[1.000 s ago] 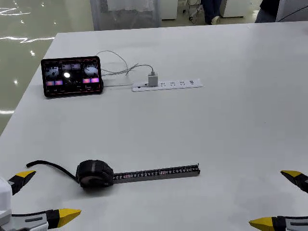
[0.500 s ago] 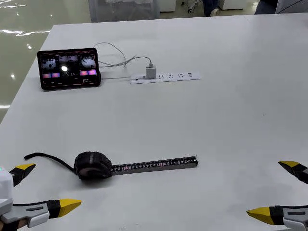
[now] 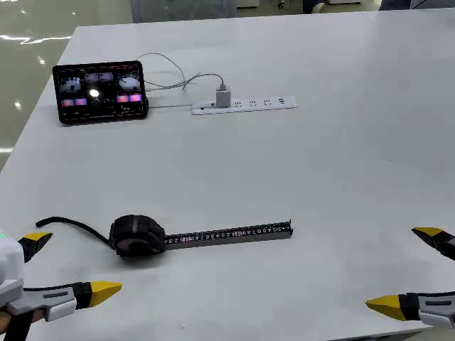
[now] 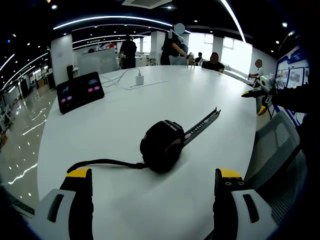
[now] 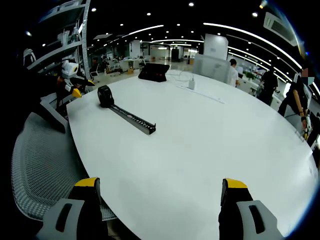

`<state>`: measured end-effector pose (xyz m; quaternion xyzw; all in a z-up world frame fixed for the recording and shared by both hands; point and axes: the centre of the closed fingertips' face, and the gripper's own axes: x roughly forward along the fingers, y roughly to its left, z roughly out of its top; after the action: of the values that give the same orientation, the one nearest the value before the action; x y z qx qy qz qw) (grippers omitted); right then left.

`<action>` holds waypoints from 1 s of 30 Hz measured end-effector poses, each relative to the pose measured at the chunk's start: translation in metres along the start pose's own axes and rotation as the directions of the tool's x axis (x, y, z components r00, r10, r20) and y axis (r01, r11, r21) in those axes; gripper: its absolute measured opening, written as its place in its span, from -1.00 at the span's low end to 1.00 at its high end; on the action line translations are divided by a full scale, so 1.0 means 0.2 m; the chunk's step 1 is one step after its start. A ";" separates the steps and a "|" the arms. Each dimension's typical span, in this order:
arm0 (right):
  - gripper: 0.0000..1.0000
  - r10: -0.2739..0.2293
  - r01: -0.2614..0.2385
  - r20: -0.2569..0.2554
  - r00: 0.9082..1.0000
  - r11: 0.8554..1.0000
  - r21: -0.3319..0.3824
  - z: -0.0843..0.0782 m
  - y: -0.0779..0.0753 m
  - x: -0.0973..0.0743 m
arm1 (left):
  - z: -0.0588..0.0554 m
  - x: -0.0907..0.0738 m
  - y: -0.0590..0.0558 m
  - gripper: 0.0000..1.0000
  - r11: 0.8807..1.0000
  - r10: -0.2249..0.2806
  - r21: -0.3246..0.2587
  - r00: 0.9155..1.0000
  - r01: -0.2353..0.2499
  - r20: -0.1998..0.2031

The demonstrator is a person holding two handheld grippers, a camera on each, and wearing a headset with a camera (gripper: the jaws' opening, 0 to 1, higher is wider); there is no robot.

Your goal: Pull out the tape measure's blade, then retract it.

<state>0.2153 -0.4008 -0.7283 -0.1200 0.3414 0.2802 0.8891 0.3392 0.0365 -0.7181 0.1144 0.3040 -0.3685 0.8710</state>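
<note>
Tape measure (image 3: pixel 137 236) sits on the white table (image 3: pixel 298 163) near the front edge, its case on its side. The blade (image 3: pixel 229 233) is drawn out part way to the right and lies flat, and a black strap (image 3: pixel 70 226) trails off to the left. Left gripper (image 3: pixel 73 263) hovers just short of the case, jaws spread wide and holding nothing. Right gripper (image 3: pixel 404 268) is well apart from the blade's end hook, equally wide open and empty. Neither touches the tape. Judged from this, the pull-out looks done and the retraction is left: the blade has yet to go back into the case.
</note>
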 end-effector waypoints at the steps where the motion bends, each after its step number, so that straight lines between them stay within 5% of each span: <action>1: 0.98 0.003 -0.003 -0.002 1.000 1.000 -0.005 0.00 0.00 0.00 | 0.00 0.00 0.00 0.98 1.000 -0.001 0.001 1.000 0.001 0.001; 6: 0.98 0.010 -0.010 0.001 1.000 1.000 0.002 0.01 0.01 0.01 | 0.03 0.01 -0.01 0.98 1.000 0.003 0.006 1.000 -0.003 0.019; 19: 0.98 0.004 -0.004 -0.021 1.000 1.000 -0.030 0.03 -0.02 0.03 | 0.03 0.05 -0.03 0.98 1.000 0.007 -0.022 1.000 -0.007 -0.011; 30: 0.98 0.027 -0.030 -0.034 0.999 0.997 -0.072 0.09 -0.06 0.05 | 0.10 0.07 -0.04 0.98 0.998 0.009 -0.060 1.000 -0.009 0.005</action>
<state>0.2389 -0.3994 -0.7213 -0.1520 0.3470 0.3030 0.8745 0.3508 0.0136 -0.7109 0.0887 0.3122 -0.3558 0.8764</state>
